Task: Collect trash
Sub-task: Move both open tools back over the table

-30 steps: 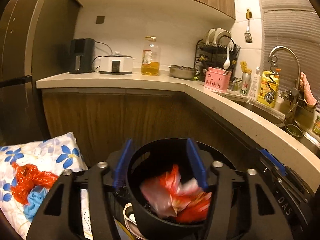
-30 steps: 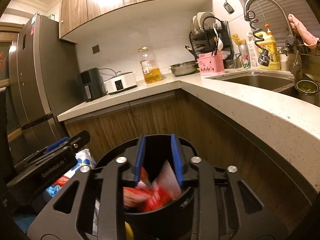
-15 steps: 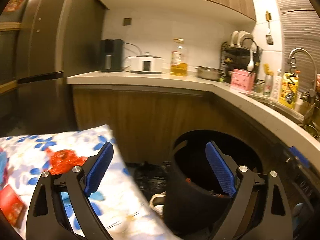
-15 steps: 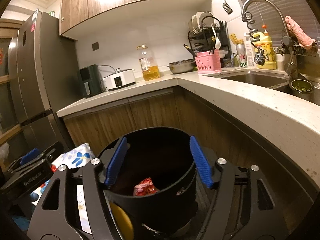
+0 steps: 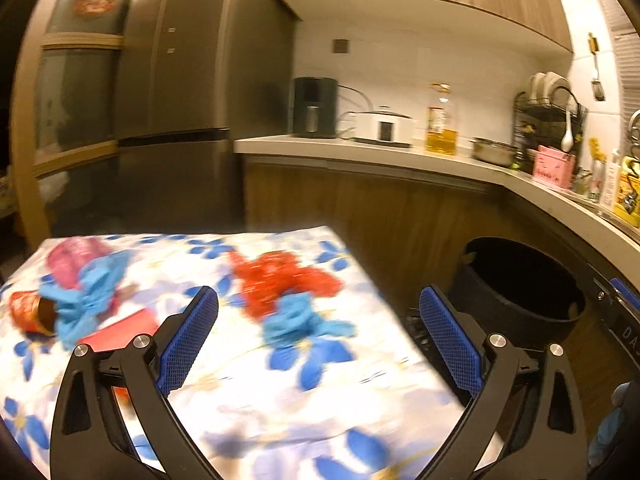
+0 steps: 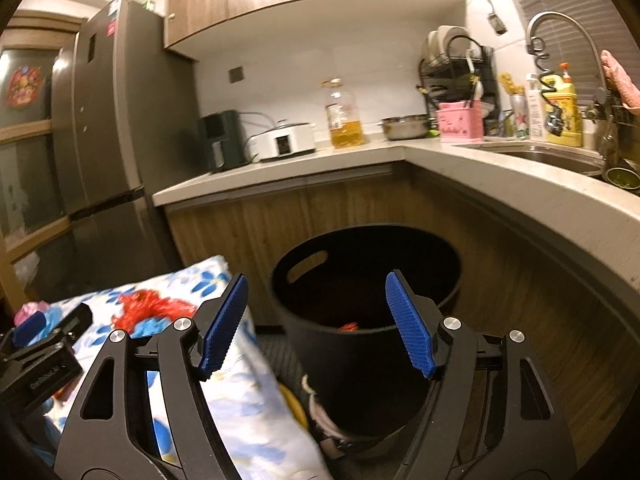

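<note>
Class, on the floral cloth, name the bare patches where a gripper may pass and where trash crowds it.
Bare: the near cloth below the red bag and blue wad. Crowded: the far-left corner, with red cup, blue scrap and pink wrapper.

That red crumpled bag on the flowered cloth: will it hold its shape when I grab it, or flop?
The red bag looks like thin crinkled plastic, so it will probably squash and flop. It seems light and may drag the blue scrap touching it. The open left claw should probably pinch it mid-bunch.
</note>
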The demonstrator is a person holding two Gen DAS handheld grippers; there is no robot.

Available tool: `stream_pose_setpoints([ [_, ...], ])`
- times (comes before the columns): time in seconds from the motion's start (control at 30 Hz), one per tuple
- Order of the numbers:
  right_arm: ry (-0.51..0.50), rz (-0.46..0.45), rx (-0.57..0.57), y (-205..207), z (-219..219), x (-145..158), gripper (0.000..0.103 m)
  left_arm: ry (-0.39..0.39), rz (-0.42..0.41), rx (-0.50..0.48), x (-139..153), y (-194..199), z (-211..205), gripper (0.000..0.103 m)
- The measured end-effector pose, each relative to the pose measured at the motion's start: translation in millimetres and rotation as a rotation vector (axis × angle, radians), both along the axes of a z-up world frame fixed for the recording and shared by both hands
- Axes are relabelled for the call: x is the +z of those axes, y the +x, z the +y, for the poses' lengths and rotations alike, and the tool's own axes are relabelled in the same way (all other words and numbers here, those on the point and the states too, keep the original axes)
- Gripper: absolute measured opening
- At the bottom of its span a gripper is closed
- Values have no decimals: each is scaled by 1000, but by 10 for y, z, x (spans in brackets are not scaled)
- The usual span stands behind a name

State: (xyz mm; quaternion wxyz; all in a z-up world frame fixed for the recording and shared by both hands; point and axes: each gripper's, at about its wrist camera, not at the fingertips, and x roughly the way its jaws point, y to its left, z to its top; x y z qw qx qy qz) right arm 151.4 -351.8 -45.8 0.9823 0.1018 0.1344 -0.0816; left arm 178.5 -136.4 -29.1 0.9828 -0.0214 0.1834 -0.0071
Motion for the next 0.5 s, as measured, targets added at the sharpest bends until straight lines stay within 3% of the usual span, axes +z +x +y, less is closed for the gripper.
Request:
stream_pose_setpoints([
  [0.5, -52, 28, 161, 77, 1055, -142, 71, -39, -3, 197, -148, -502, 1121, 96],
])
